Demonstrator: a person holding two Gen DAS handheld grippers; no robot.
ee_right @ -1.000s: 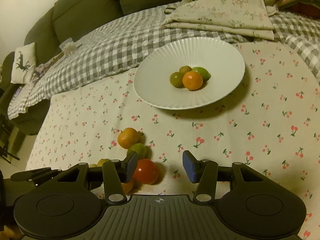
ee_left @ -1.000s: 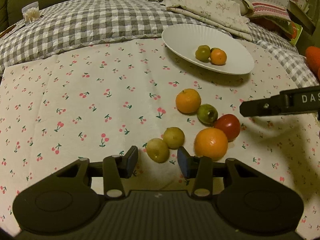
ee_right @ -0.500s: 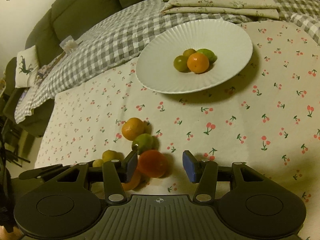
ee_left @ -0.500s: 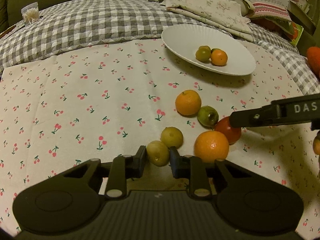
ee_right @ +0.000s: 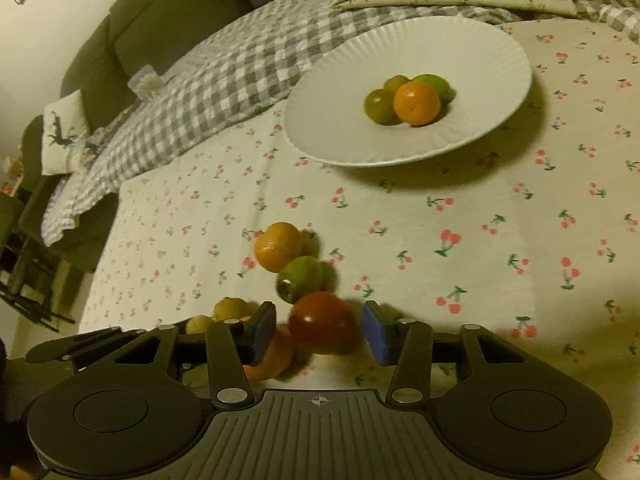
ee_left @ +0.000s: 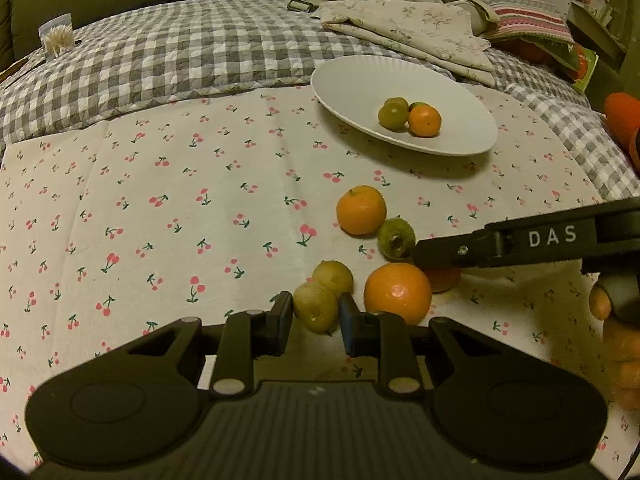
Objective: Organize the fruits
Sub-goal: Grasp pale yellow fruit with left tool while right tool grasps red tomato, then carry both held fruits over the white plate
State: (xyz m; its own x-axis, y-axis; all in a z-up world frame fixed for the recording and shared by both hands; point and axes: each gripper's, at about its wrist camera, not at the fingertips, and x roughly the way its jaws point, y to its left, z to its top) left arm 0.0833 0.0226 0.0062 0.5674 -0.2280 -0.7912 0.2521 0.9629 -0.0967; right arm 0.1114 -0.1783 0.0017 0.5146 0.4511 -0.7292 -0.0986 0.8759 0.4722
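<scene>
Two handheld grippers work over a cherry-print cloth (ee_left: 168, 216) spread on a bed, where loose fruit waits to be gathered onto a white plate (ee_left: 348, 88) at about one o'clock in the left view. The plate already holds a small orange (ee_left: 425, 121) and some green fruits, touching in a cluster, so it appears to be the collecting spot. The left gripper (ee_left: 313, 316) has its fingers clenched on a yellow-green fruit (ee_left: 316, 309), pads pressing both sides, the fruit apparently not yet off the cloth; a second yellow-green fruit (ee_left: 334, 277) touches it at one o'clock. The right gripper (ee_right: 319, 328) straddles a red tomato (ee_right: 323, 322) with its fingers released, blue pads just beside it on either flank, seemingly lined up to close. A large orange (ee_left: 398, 293) sits just beside the tomato, so closing risks nudging it. Further toward the plate lie another orange (ee_left: 361, 210) and a green fruit (ee_left: 396, 238), touching.
</scene>
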